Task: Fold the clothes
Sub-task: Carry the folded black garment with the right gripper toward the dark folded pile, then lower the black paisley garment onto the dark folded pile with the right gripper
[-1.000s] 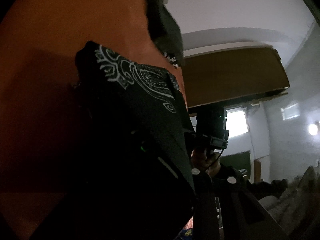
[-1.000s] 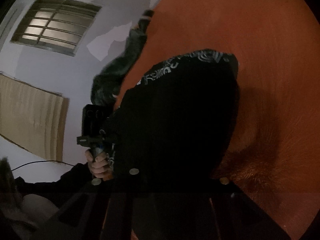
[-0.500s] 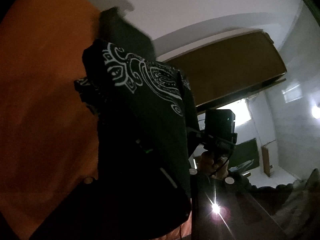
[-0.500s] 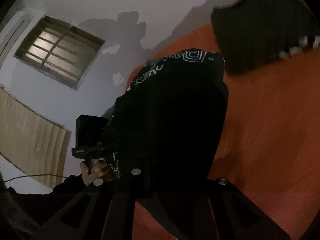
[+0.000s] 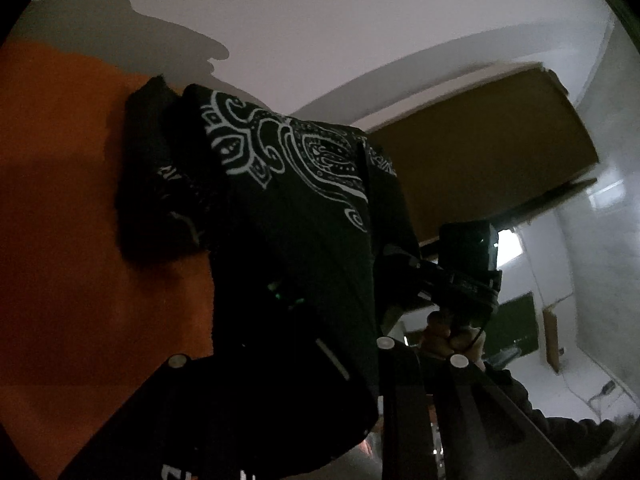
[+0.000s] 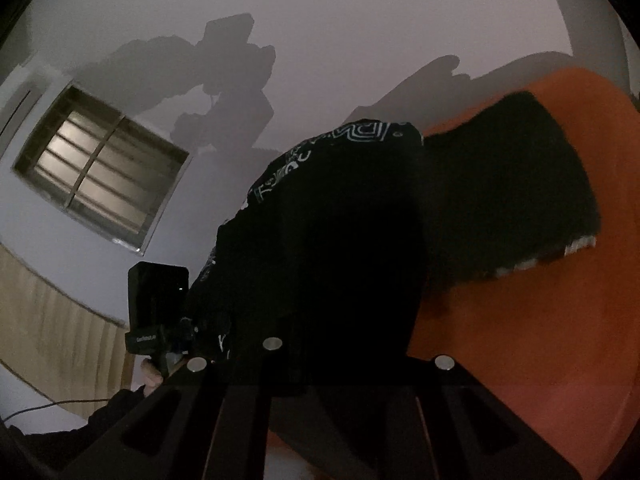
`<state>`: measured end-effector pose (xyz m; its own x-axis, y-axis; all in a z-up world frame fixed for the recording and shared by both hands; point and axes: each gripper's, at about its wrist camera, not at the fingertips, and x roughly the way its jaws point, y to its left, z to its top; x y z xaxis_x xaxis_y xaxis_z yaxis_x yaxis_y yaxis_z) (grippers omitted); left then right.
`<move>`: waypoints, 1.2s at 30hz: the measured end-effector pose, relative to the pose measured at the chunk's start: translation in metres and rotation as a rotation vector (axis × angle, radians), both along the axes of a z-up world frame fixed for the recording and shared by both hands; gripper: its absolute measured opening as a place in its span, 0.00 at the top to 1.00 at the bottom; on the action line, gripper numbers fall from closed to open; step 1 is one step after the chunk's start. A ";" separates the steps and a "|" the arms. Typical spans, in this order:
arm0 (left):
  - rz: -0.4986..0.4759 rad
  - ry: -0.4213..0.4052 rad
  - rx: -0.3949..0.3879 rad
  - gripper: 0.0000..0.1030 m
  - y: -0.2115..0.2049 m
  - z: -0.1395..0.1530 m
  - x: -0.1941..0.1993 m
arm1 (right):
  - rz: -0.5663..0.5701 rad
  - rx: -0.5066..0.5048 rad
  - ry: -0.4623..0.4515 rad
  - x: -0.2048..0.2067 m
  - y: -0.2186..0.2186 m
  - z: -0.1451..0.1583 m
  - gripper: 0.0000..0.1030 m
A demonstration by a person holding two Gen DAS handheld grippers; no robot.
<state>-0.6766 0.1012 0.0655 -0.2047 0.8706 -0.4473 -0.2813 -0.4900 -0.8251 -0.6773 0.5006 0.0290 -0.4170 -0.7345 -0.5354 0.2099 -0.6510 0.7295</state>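
Hanging between both grippers, the black paisley cloth drapes over the left gripper, clamped on it; the right gripper pinches its other edge. A folded black garment lies beyond on the orange surface.

Both the left gripper and the right gripper are raised, jaws clamped.

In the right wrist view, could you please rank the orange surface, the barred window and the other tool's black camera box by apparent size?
1. Orange surface, though cloth hides part of it.
2. Barred window.
3. Black camera box, smallest, although it is nearer than the window.
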 end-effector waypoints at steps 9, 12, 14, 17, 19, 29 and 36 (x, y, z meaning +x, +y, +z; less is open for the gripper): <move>0.097 -0.059 -0.093 0.77 0.029 -0.090 -0.150 | 0.051 0.046 -0.071 -0.172 0.021 -0.061 0.93; 0.118 -0.078 -0.138 0.77 0.041 -0.117 -0.183 | 0.058 0.089 -0.109 -0.219 0.022 -0.089 0.93; 0.137 -0.077 -0.179 0.67 0.049 -0.131 -0.200 | 0.049 0.122 -0.150 -0.244 0.024 -0.109 0.93; 0.290 -0.075 -0.350 0.56 0.052 -0.140 -0.215 | 0.020 0.220 -0.199 -0.269 0.027 -0.134 0.90; 0.395 -0.060 -0.339 0.56 0.035 -0.137 -0.219 | 0.004 0.220 -0.192 -0.275 0.030 -0.138 0.89; 0.283 -0.146 -0.302 0.24 0.023 -0.154 -0.234 | -0.082 0.119 -0.239 -0.287 0.047 -0.139 0.53; 0.302 -0.064 -0.539 0.46 0.053 -0.169 -0.242 | -0.123 0.098 -0.273 -0.299 0.055 -0.148 0.87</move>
